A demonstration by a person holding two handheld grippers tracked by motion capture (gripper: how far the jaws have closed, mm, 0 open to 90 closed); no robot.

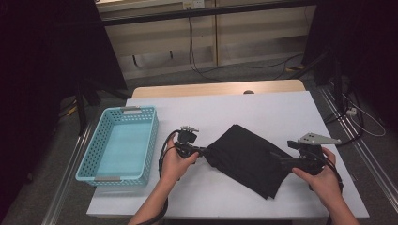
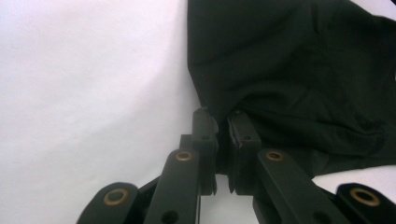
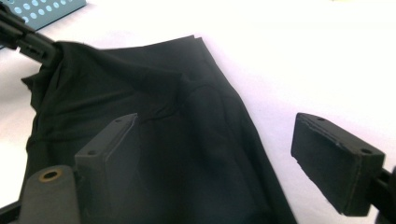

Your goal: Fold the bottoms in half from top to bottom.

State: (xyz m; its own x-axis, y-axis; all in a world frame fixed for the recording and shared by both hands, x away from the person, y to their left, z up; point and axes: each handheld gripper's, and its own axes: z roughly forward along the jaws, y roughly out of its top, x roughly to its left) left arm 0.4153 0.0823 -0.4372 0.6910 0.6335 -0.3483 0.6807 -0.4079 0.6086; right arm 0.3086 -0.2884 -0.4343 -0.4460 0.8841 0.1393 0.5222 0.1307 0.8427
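One teal basket (image 1: 123, 143) left of black cloth (image 1: 248, 157), well apart; nothing btwn.

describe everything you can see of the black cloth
The black cloth is a soft, matte fabric, folded into a rough rectangle lying slantwise on the white table, right of the blue basket. Creases fan out from its left corner, which the left gripper pinches shut. The right gripper stands open over its other end.
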